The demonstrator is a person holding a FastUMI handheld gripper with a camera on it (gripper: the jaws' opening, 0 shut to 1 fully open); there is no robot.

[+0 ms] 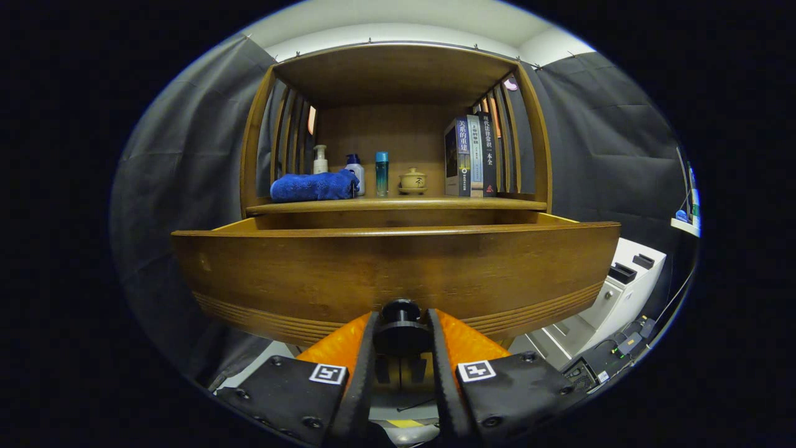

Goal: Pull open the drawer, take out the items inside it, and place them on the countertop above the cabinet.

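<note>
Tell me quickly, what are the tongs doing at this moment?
Tongs: closed on the drawer knob, one finger on each side of it; the drawer is pulled out.

One drawer [395, 267], one blue towel [314, 186], three bottles [355, 174], one lidded pot [413, 180]. Books [471, 156] number perhaps three; their spines blur together.

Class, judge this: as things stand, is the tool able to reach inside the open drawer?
Probably not yet: the tool is shut on the knob, low on the drawer front, which blocks the way inside.
</note>
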